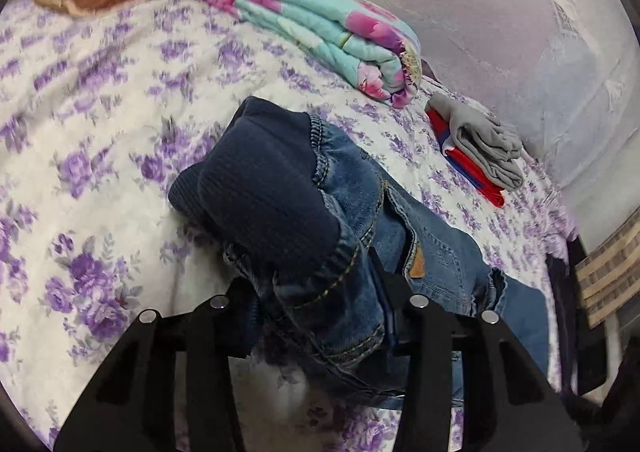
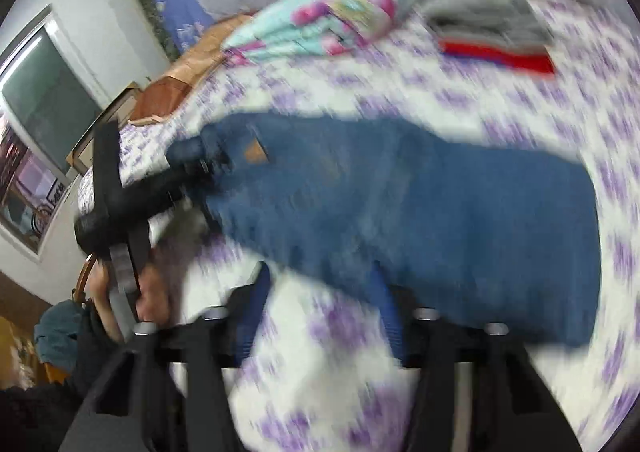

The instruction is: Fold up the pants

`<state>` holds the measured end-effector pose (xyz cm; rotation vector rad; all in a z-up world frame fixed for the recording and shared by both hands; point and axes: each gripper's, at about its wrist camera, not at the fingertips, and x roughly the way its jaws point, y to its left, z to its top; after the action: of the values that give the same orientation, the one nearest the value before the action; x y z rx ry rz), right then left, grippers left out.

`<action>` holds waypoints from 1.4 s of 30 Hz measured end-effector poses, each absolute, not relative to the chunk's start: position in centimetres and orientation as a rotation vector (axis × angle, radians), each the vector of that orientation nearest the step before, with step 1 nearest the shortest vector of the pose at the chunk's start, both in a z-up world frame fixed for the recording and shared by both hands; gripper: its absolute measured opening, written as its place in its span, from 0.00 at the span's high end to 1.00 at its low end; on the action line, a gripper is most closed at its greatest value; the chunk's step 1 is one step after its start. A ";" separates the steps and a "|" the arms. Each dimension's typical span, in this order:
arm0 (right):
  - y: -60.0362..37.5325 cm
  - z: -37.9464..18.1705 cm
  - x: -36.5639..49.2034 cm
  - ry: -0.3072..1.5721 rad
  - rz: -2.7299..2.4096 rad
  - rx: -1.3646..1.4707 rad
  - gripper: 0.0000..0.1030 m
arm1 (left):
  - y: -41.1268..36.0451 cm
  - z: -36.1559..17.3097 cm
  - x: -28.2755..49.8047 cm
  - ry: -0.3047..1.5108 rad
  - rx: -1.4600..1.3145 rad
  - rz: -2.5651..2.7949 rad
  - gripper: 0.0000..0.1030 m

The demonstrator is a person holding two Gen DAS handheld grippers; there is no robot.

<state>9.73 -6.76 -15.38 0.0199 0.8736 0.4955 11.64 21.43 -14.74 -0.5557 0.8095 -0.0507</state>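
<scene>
Pants (image 1: 352, 212) bunched mid-bed; left gripper (image 1: 320, 316) fingers clamp the waistband, right gripper (image 2: 320, 316) fingers' state unclear.

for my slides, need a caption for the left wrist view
Left gripper closed on the waistband of blue jeans over a purple-flowered bedspread.

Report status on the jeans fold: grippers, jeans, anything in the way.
Left gripper clamped on the jeans at the waistband. Right gripper at the jeans' near edge, grip unclear through blur. Folded quilt and folded clothes sit clear, beyond.
</scene>
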 end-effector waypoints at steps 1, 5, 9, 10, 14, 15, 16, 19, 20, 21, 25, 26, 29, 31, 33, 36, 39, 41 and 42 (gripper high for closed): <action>-5.7 -14.9 11.0 0.869 0.493 -0.002 0.88 | 21.8 -14.9 11.7 0.814 -0.580 -0.067 0.58; -2.6 -15.5 16.1 0.933 0.429 -0.059 0.97 | 22.0 -14.9 11.6 0.812 -0.584 -0.076 0.58; -1.5 -18.8 19.9 1.082 0.397 -0.031 0.97 | 22.0 -15.0 11.7 0.816 -0.590 -0.080 0.58; -1.2 -19.7 20.3 1.101 0.398 -0.030 0.97 | 22.0 -15.0 11.7 0.816 -0.591 -0.081 0.58; -0.4 -20.3 20.2 1.089 0.382 -0.075 0.98 | 21.8 -14.8 11.6 0.816 -0.571 -0.071 0.58; -0.3 -20.2 20.2 1.094 0.383 -0.080 0.98 | 21.8 -14.9 11.6 0.817 -0.571 -0.071 0.58; -0.6 -19.8 20.1 1.101 0.385 -0.067 0.98 | 21.8 -14.8 11.6 0.817 -0.576 -0.073 0.58; -2.9 -17.0 18.2 1.022 0.403 0.028 0.97 | 22.1 -15.0 11.7 0.824 -0.599 -0.082 0.58; -3.7 -15.8 17.1 0.975 0.419 0.048 0.96 | 22.1 -15.1 11.7 0.826 -0.599 -0.081 0.58; -5.2 -14.6 15.6 0.922 0.427 0.079 0.94 | 22.0 -15.1 11.7 0.826 -0.593 -0.078 0.58; -11.5 -13.6 11.3 0.848 0.394 0.214 0.94 | 21.5 -14.8 11.7 0.825 -0.553 -0.057 0.58; -12.7 -13.8 10.7 0.842 0.381 0.244 0.94 | 21.4 -14.5 11.6 0.823 -0.544 -0.054 0.59; -17.0 -15.1 8.4 0.833 0.344 0.334 0.94 | 20.2 -12.4 11.1 0.799 -0.449 -0.035 0.62; -20.2 -15.6 7.2 0.821 0.317 0.392 0.94 | 18.8 -10.3 10.8 0.771 -0.387 -0.026 0.63; -22.6 -15.6 6.4 0.784 0.297 0.438 0.94 | 16.9 -8.0 10.4 0.737 -0.327 -0.028 0.63; -25.4 -15.4 5.1 0.726 0.294 0.477 0.94 | 11.9 -3.9 9.2 0.659 -0.186 -0.060 0.63; -27.6 -15.5 4.2 0.689 0.310 0.509 0.94 | 7.2 -1.7 8.0 0.612 -0.100 -0.161 0.63; -28.7 -15.9 3.5 0.678 0.325 0.526 0.94 | 3.6 -0.9 7.2 0.596 -0.014 -0.229 0.63; -29.3 -16.1 3.2 0.673 0.332 0.537 0.94 | 1.8 -0.8 6.9 0.594 0.032 -0.265 0.63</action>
<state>3.16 -29.26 -16.11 0.5365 0.6733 0.3318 6.88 1.76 -0.84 0.0317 0.5938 -0.2651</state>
